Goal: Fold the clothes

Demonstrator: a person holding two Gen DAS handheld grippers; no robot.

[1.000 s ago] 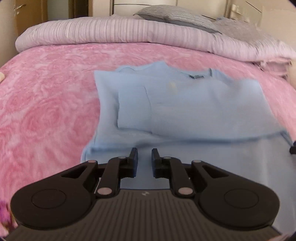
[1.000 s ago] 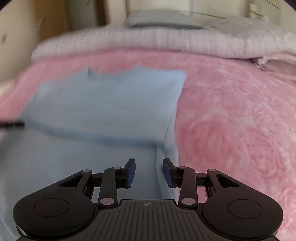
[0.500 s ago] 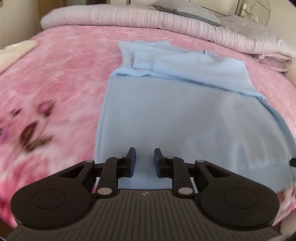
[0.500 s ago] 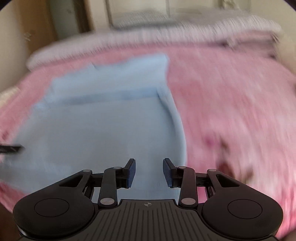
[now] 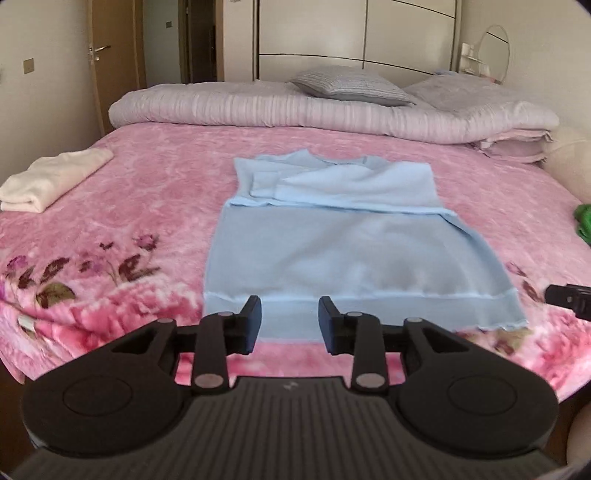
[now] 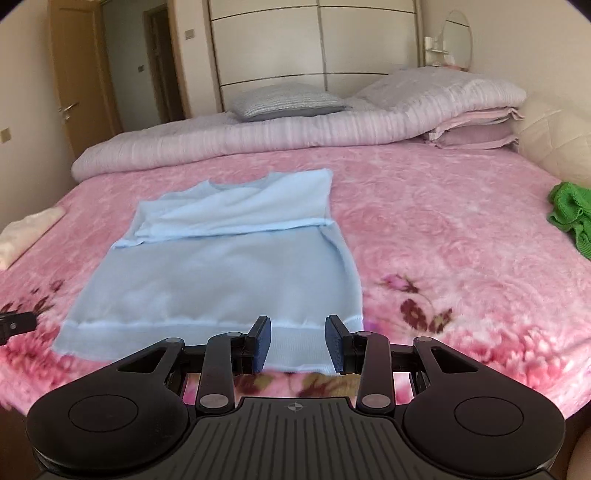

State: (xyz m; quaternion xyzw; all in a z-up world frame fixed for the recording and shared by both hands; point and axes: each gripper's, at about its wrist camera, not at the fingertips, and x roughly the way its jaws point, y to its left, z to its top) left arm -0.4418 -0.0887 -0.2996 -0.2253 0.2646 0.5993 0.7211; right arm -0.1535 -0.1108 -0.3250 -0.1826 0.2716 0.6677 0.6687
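A bedroom with pale wardrobe doors and a wooden door at the back holds a wide bed under a pink flowered blanket, with a rolled lilac quilt and grey pillows at its far end. A light blue sweater lies flat on the blanket, well short of the quilt. Its long axis runs from the near edge of the bed toward the quilt: the neckline points at the quilt, the ribbed hem lies at the near edge. Both sleeves are folded across the chest, making a paler band over the upper part. The left tongs stand apart with nothing between them, held just before the hem, left of its middle; whether they touch the cloth cannot be told. The right tongs are likewise spread and empty, at the hem near the sweater's right corner. In each wrist view the tip of the other tool shows at the frame's edge beside the hem. A folded cream cloth rests left of the sweater, well apart from it, near the bed's left edge. A crumpled green garment lies far to the sweater's right, at the bed's right edge.
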